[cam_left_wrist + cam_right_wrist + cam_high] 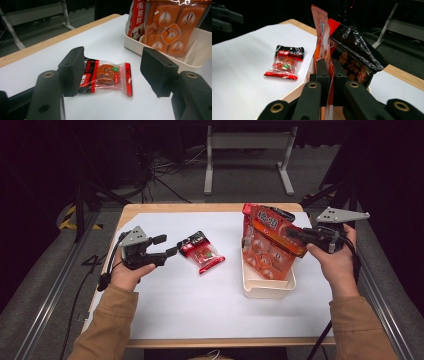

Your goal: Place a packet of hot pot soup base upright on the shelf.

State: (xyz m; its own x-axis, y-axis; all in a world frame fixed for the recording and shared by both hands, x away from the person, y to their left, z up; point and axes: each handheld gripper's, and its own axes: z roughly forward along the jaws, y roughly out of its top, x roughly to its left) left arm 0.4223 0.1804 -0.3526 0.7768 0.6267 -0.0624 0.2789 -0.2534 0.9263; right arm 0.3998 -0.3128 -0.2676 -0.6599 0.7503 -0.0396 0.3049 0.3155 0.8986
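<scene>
A small red and black snack packet [201,252] [106,78] [285,62] lies flat on the white table sheet. My left gripper [166,246] [112,71] is open just left of it, and the left gripper view has the packet between the jaws but untouched. A large orange snack bag [270,247] [172,27] [322,42] stands tilted in a white bin [267,287] [197,52]. My right gripper [296,236] [329,75] is shut on that bag's edge. A second red and black bag [248,210] [354,52] stands behind it in the bin.
The white sheet [190,305] covers most of the wooden table [200,207]. A metal stand [247,150] is on the floor beyond the far edge. Dark rails run along both sides of the table.
</scene>
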